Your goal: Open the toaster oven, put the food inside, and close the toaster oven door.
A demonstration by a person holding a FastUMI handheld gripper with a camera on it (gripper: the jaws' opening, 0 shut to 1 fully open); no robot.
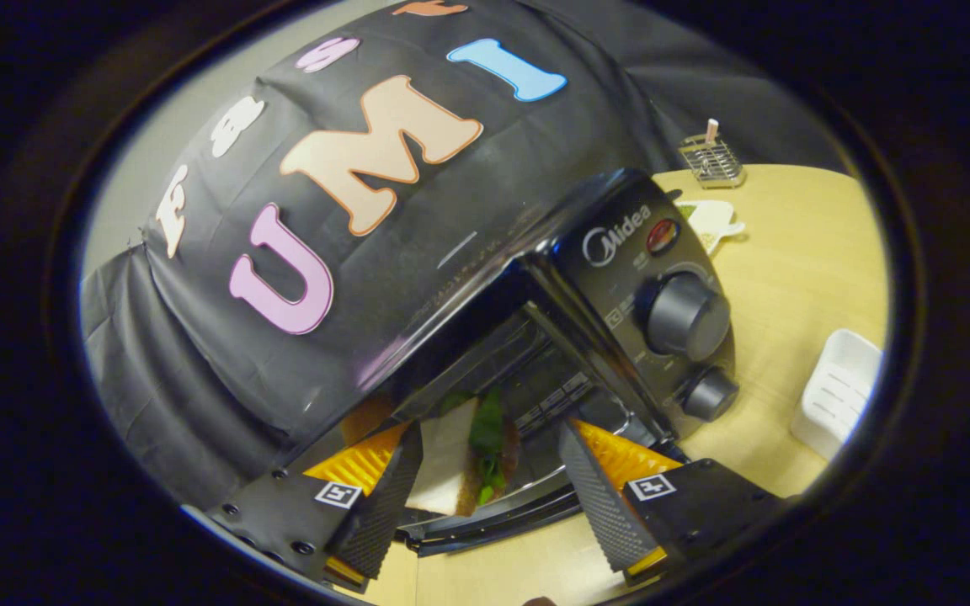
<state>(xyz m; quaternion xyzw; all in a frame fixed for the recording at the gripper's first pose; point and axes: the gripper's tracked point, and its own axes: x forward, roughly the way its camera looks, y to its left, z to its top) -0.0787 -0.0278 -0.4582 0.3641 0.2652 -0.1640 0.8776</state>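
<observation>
We see the gripper (485, 497) spread open around the sandwich (464, 459), touching only 1 finger at the open toaster oven (586, 337); we judge it light, soft, best pinched gently across both bread faces.

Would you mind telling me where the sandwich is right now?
In the gripper view, the sandwich sits between the open gripper's fingers, against the left one, at the open toaster oven's mouth.

This place is a recording booth arranged like a small kitchen. A toaster oven (620, 320) stands on a light wooden table (796, 278). Behind the oven hangs a black cloth wall (199, 379). Beyond the oven stands a small wire rack (711, 160), and beside the oven lies a white plastic tray (839, 391).
</observation>
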